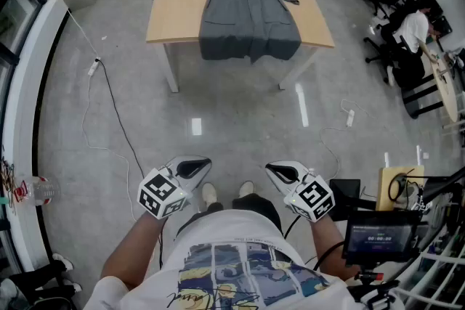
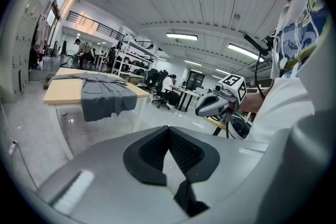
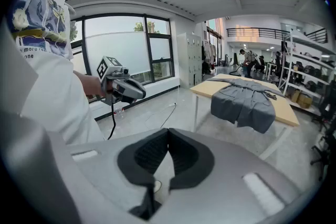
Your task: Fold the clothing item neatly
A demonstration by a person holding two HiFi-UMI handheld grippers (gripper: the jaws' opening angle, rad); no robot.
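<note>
The person wears a white short-sleeved T-shirt [image 1: 240, 239] with a blue-and-yellow comic print, and pale shoes [image 1: 209, 194] show between the claws. The light-grey, black-lined left claw [image 1: 205, 165] and right claw [image 1: 270, 169] each carry a black-and-white marker cube [image 1: 161, 194] behind.

The garment [image 1: 249, 7] lies spread on the surface [image 1: 174, 14], collar at the far side, sleeves out to left and right, hem hanging over the near edge. The surface stands well ahead of the person, across open floor [image 1: 240, 120]. The left tool [image 1: 199, 165] and right tool [image 1: 277, 170] sit side by side close to the body, above the shoes, well apart from the surface. A power strip [image 1: 93, 67] lies on the floor left of the surface. A seated person [image 1: 410, 33] is far right, a screen [image 1: 378, 236] near right, and a bottle [image 1: 33, 190] near left.
</note>
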